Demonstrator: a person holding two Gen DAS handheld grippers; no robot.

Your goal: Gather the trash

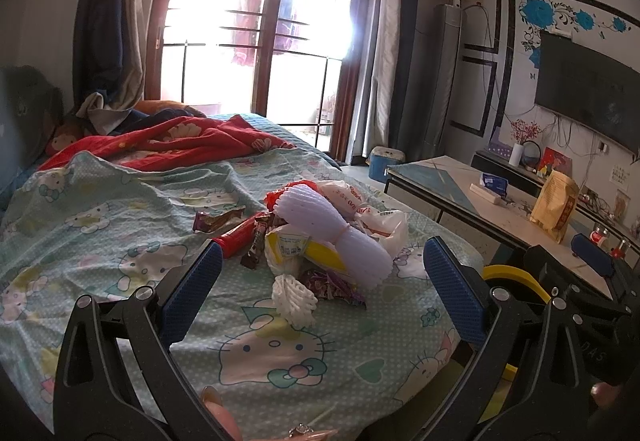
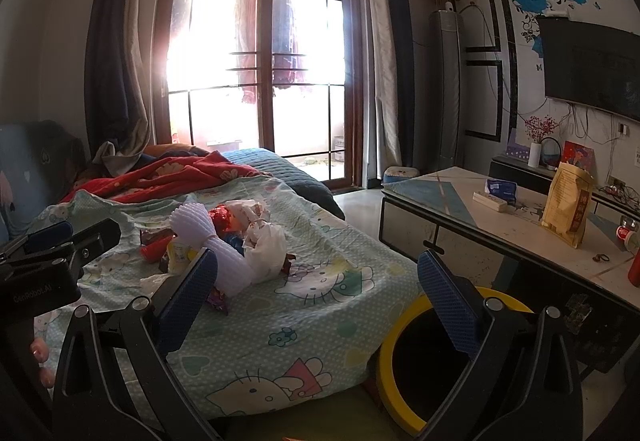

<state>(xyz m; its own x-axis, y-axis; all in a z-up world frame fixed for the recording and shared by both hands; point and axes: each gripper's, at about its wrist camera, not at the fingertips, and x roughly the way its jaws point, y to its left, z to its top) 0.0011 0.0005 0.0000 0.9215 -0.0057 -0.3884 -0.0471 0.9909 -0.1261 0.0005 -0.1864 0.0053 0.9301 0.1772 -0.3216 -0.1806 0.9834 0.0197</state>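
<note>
- Your left gripper (image 1: 322,289) has its fingers wide apart, empty; your right gripper (image 2: 316,289) the same.
- The trash pile (image 1: 320,237) lies mid-bed, dead ahead of your left fingers, nearer them.
- The yellow-rimmed bin (image 2: 400,329) waits beside the bed's near corner.

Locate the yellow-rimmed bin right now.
In the right wrist view the yellow-rimmed bin sits on the floor at lower right, between the bed edge and the low table, under the open right gripper.

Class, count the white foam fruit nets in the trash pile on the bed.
2 that show: a large foam net lying across the top of the pile, and a small foam net at the pile's near edge. More could be buried underneath.
</note>
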